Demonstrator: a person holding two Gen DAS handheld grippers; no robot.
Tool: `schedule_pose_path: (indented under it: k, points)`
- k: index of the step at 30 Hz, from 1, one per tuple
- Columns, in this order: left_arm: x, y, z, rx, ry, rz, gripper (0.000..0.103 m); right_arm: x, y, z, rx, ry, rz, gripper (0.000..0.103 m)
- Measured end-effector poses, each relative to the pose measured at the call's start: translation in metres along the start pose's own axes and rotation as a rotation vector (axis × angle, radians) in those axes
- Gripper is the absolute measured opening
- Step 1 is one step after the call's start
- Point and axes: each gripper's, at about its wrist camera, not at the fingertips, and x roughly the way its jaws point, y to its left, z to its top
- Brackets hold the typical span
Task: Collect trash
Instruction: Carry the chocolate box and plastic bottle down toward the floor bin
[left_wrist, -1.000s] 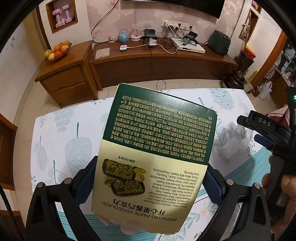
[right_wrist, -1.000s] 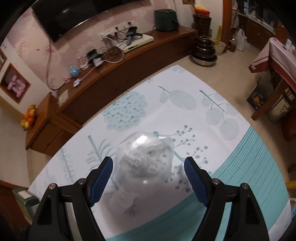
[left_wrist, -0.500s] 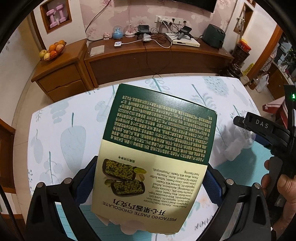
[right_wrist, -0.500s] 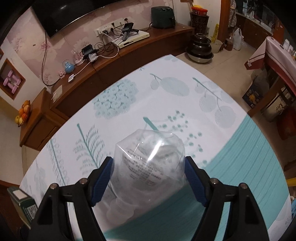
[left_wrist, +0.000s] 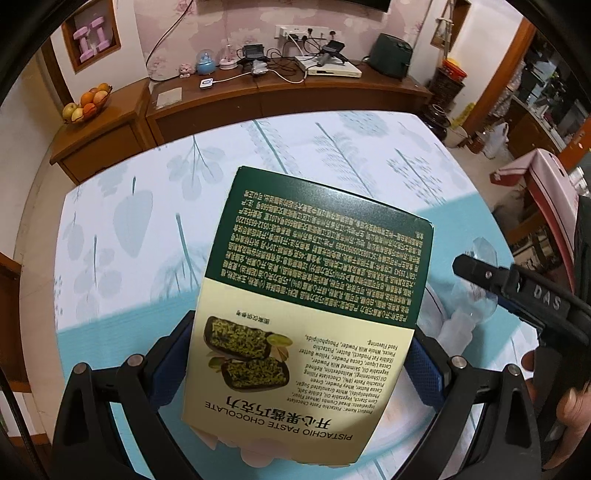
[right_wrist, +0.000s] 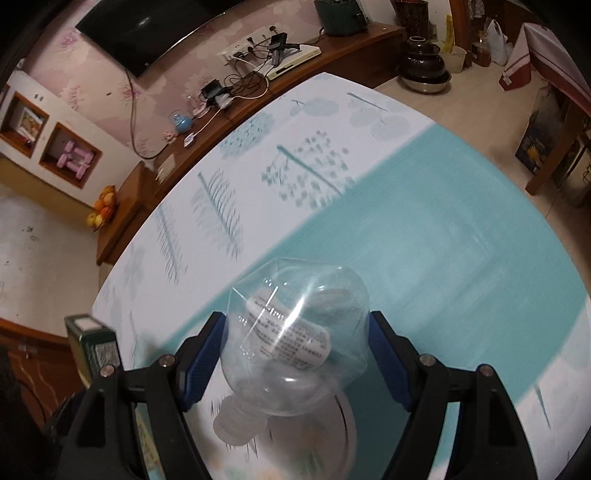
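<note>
My left gripper (left_wrist: 299, 365) is shut on a green and cream pistachio chocolate box (left_wrist: 314, 295), held above the table with its printed back facing the camera. My right gripper (right_wrist: 295, 354) is shut on a clear plastic bottle (right_wrist: 295, 339) with a white label, lifted off the table, its cap end toward the camera. The right gripper and the bottle (left_wrist: 476, 295) also show at the right of the left wrist view. The box's end (right_wrist: 92, 339) shows at the left of the right wrist view.
The table carries a white and teal leaf-print cloth (left_wrist: 140, 229). A wooden TV cabinet (left_wrist: 280, 96) with cables and a fruit bowl (left_wrist: 86, 105) stands beyond it. A dark pot (right_wrist: 424, 62) sits on the floor at the far right.
My right gripper closed on the bottle and lifted it off the table. Both grippers pulled back toward the teal near side of the table. The box stayed gripped.
</note>
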Motion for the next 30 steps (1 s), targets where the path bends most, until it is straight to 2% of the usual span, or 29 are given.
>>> schedule_pose_path:
  k: [6,10,15,24,30]
  points:
    - [-0.040,-0.037,-0.063,0.027,0.006,0.001,0.099,-0.051,-0.019,-0.055,-0.053,-0.002,0.043,0.077]
    - [-0.068,-0.068,-0.119,0.028,0.006,0.009,0.099,-0.090,-0.039,-0.094,-0.079,-0.013,0.087,0.077]
    - [-0.102,-0.106,-0.193,0.005,-0.024,0.056,0.099,-0.142,-0.083,-0.150,-0.094,-0.012,0.162,0.077]
    - [-0.140,-0.163,-0.300,-0.102,-0.070,0.105,0.099,-0.200,-0.153,-0.233,-0.181,0.026,0.205,0.077]
    - [-0.149,-0.195,-0.357,-0.094,-0.040,0.108,0.099,-0.220,-0.188,-0.279,-0.228,0.065,0.208,0.077]
